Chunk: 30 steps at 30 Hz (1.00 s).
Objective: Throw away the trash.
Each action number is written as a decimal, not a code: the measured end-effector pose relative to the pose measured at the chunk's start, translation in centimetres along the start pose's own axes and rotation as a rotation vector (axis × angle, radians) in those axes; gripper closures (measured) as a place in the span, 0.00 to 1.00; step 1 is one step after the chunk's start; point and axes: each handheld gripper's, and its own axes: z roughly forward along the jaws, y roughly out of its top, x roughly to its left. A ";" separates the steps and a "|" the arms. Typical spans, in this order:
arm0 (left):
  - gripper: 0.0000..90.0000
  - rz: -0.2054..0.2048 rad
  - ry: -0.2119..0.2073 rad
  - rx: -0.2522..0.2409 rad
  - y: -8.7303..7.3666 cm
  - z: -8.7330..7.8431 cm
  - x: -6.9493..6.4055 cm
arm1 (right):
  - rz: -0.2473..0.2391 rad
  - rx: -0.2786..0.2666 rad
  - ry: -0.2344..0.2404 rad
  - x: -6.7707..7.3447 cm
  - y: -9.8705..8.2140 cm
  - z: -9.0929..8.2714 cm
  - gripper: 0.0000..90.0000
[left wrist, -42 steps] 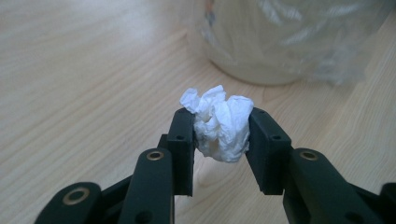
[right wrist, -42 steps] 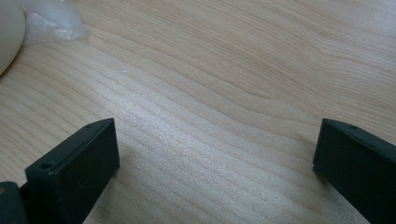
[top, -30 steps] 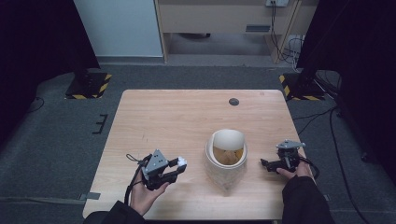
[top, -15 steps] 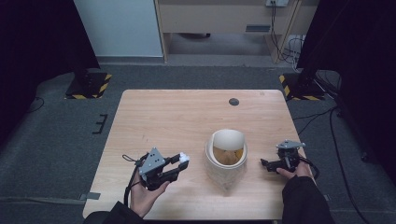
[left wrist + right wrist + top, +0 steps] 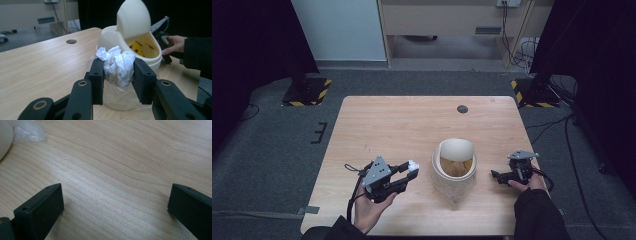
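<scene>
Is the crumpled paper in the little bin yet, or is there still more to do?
Not yet. Done: the left gripper has picked up the crumpled white paper and its jaws pinch it. In hand: it holds the paper beside the cream bin, whose lid stands open. Left: carry the paper over the opening and let go. The right gripper rests open on the table.

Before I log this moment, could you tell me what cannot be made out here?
- Bin contents: in the left gripper view its raised lid and rim hide all but a yellow patch.
- Crumpled tissue: its lower part sits behind the left gripper fingers.
- Right gripper: the frame edge cuts off its fingers.
</scene>
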 end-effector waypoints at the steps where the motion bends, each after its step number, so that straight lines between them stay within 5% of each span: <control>1: 0.71 0.008 -0.013 -0.001 0.3 0.3 -0.4 | 0.000 0.000 0.000 0.0 0.0 0.0 0.01; 30: 0.71 0.046 -0.120 0.014 2.0 4.7 -3.2 | 0.002 -0.001 0.000 0.0 0.0 0.0 0.01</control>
